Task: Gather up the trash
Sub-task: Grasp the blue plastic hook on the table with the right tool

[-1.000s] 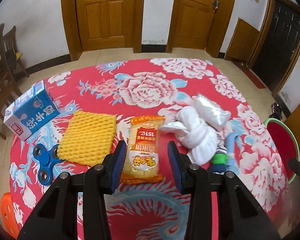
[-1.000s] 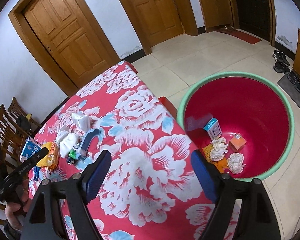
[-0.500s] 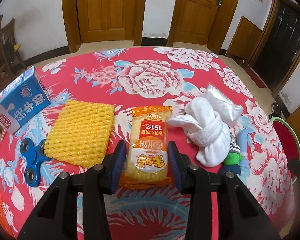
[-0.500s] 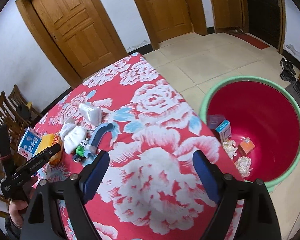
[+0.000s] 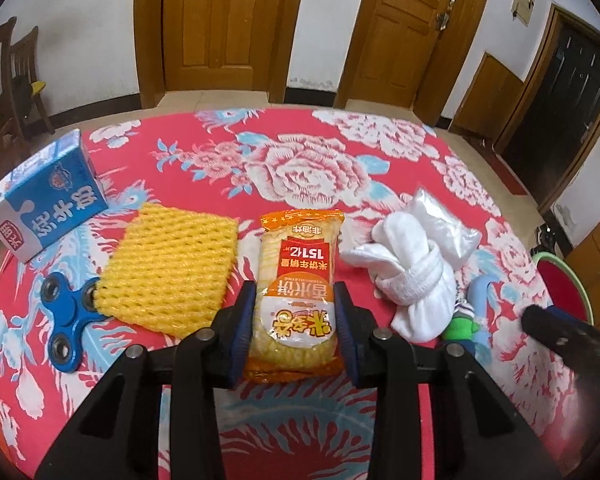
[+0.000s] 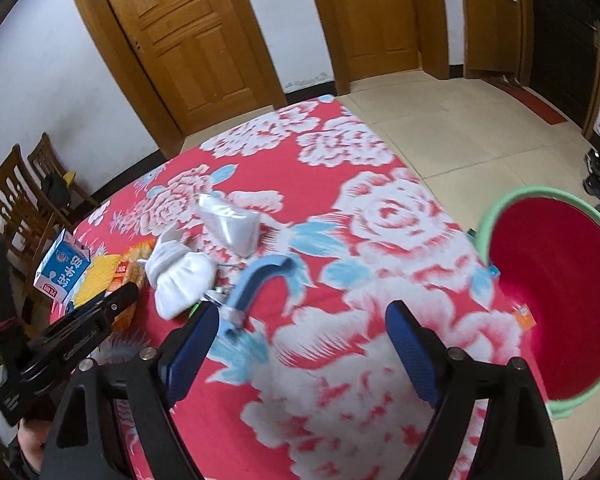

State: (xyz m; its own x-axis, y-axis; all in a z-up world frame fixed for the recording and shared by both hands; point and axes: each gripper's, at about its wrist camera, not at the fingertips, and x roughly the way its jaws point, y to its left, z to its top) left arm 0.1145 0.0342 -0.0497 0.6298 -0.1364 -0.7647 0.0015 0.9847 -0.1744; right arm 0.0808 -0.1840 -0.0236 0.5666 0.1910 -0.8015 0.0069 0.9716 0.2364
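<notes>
Left hand-held gripper (image 5: 295, 330): jaws just closing, blue pads now against both sides of one orange snack packet (image 5: 296, 280) lying on surface (image 5: 300, 152); packet's near end partly hidden by fingers. Right hand-held gripper (image 6: 300, 348): jaws wide, nothing between, picture blurred. One red basin (image 6: 556, 312) at right, cut off, contents unclear. One yellow foam net (image 5: 168, 268), one milk carton (image 5: 44, 204), one blue spinner (image 5: 66, 320), one white cloth bundle (image 5: 412, 276).
</notes>
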